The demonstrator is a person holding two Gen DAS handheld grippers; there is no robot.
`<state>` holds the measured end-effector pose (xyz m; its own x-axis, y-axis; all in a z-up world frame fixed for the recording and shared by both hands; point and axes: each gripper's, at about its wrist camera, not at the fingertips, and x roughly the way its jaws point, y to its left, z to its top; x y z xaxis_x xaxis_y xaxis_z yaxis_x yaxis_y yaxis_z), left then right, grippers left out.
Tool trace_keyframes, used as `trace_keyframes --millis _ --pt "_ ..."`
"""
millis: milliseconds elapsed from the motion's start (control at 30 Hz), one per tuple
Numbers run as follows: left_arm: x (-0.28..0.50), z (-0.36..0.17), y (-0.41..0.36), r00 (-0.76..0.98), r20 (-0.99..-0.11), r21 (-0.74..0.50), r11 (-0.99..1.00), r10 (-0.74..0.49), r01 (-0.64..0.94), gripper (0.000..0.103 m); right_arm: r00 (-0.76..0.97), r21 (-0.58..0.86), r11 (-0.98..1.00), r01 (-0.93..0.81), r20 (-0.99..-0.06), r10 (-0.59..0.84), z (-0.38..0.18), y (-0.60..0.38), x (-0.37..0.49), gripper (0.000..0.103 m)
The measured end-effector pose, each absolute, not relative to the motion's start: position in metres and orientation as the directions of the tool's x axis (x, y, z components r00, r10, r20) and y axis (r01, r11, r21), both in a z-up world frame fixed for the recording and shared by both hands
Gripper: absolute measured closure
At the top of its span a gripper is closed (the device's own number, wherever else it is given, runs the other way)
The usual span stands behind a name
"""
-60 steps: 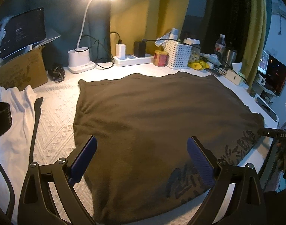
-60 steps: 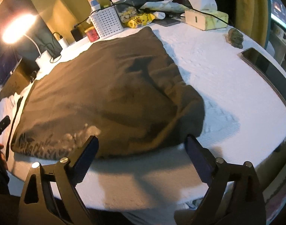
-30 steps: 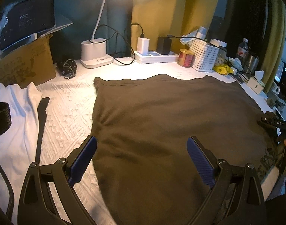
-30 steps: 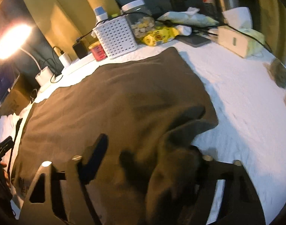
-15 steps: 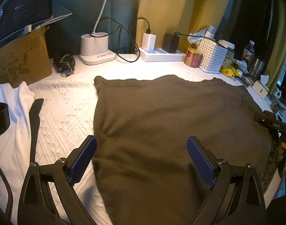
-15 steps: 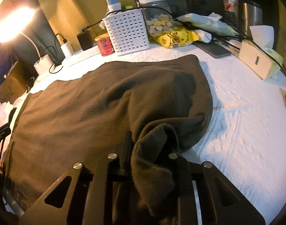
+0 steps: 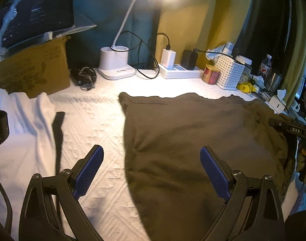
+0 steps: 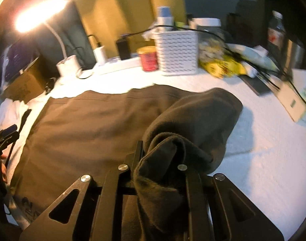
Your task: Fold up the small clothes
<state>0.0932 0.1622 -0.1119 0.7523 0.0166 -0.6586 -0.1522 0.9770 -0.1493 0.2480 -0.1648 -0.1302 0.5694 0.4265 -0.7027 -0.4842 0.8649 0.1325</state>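
Brown garment (image 7: 193, 140), right corner lifted

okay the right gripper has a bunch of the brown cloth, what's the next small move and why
Probably carry the right gripper, its jaws closing on a bunched corner of the brown garment, across toward the garment's far side to lay the fold. The rest lies flat on the white cover, and the left gripper hovers open, holding nothing.

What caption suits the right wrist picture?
Right gripper closing on a bunched corner of the brown garment, lifted off the white bedspread.
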Motion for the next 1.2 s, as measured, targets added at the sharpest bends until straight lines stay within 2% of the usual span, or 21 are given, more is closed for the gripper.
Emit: trace_keyframes --millis 533,900,1000,1067,1100,1133,1200 --pt "0.064 -0.109 0.179 0.769 -0.638 -0.179 0.965 0.036 -0.193 0.007 0.435 0.114 0.695 -0.710 -0.705 0.560 -0.127 -0.047 0.224 0.086" --pt "0.048 -0.107 0.193 0.760 -0.646 -0.180 0.955 0.067 -0.237 0.007 0.327 0.088 0.586 -0.805 -0.758 0.564 -0.140 0.014 0.186 0.085" --pt "0.044 -0.105 0.197 0.757 -0.648 -0.171 0.951 0.087 -0.256 0.007 0.289 0.122 0.570 -0.813 -0.766 0.575 -0.139 0.024 0.179 0.081" --pt "0.040 -0.102 0.199 0.759 -0.644 -0.171 0.949 0.095 -0.265 0.007 0.260 0.129 0.542 -0.831 -0.770 0.582 -0.136 0.030 0.171 0.069" --pt "0.038 -0.101 0.199 0.760 -0.642 -0.171 0.948 0.099 -0.268 0.007 0.252 0.129 0.527 -0.840 -0.767 0.590 -0.134 0.033 0.166 0.056" --pt "0.036 -0.100 0.199 0.761 -0.641 -0.169 0.948 0.102 -0.270 0.007 0.242 0.132 0.509 -0.851 -0.761 0.602 -0.131 0.034 0.159 0.049" --pt "0.034 -0.099 0.198 0.761 -0.640 -0.166 0.948 0.107 -0.272 0.007 0.215 0.146 0.474 -0.868 -0.752 0.624 -0.127 0.035 0.147 0.048"
